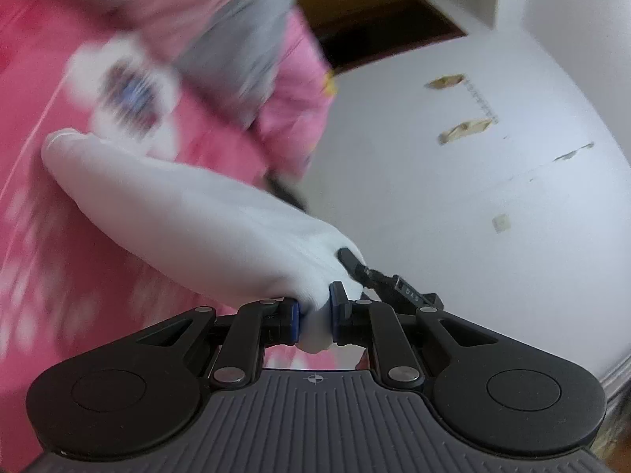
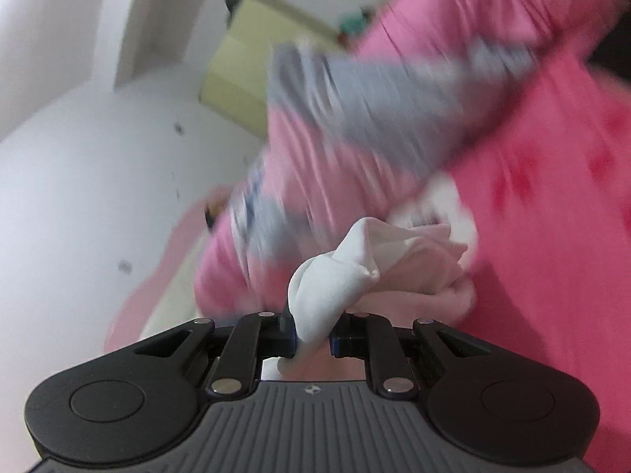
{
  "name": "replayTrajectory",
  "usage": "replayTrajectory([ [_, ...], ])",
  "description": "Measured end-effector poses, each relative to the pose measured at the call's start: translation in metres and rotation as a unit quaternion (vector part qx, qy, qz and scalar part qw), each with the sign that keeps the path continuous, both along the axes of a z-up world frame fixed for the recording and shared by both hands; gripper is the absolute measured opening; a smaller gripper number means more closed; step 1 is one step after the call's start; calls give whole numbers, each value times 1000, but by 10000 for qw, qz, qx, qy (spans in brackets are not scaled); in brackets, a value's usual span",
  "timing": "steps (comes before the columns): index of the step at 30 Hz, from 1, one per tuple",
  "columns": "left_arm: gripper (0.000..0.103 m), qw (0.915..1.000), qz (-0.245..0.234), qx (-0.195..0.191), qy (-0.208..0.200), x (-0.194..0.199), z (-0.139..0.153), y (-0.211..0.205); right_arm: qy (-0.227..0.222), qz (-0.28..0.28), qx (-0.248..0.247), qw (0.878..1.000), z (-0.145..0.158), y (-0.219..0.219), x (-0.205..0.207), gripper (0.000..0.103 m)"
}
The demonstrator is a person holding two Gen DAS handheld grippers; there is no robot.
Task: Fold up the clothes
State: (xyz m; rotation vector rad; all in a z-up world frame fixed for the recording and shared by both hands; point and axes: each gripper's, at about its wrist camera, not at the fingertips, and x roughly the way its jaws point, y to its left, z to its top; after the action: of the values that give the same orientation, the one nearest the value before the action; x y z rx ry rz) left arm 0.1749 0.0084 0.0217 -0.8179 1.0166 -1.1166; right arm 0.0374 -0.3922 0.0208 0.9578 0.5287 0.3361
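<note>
1. Both sets of fingers are pinched nearly closed on white cloth. Left gripper [image 1: 314,317] has its blue pads clamped on a bunched corner of the white garment [image 1: 177,213], which stretches away up and to the left as a taut band.
2. Left view also shows a second black gripper tip [image 1: 355,264] poking into that same fabric just to the right of the pinch, most likely the other gripper.
3. Behind it all is a pink bedspread [image 1: 35,79], heavily blurred, with a grey garment [image 1: 236,47] lying on it, and a white wall [image 1: 453,197] on the right.
4. Right gripper [image 2: 313,339] is likewise squeezed onto a twisted wad of the white cloth [image 2: 335,287], which bunches up just ahead of the fingers.
</note>
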Motion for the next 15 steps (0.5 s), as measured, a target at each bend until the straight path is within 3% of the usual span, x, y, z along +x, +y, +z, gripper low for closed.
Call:
replayTrajectory([
  [4, 11, 9963, -278, 576, 581, -38, -64, 44, 669, 281, 128, 9973, -70, 37, -66, 16],
  [7, 12, 9920, -258, 773, 967, -53, -98, 66, 916, 248, 78, 9955, -100, 54, -97, 16],
  [12, 13, 9896, -406, 986, 963, -62, -114, 73, 1353, 72, -256, 9904, -107, 53, -114, 29],
  [15, 19, 9905, -447, 1153, 607, -70, -103, 75, 1412, -65, -609, 9881, -93, 45, -121, 42],
])
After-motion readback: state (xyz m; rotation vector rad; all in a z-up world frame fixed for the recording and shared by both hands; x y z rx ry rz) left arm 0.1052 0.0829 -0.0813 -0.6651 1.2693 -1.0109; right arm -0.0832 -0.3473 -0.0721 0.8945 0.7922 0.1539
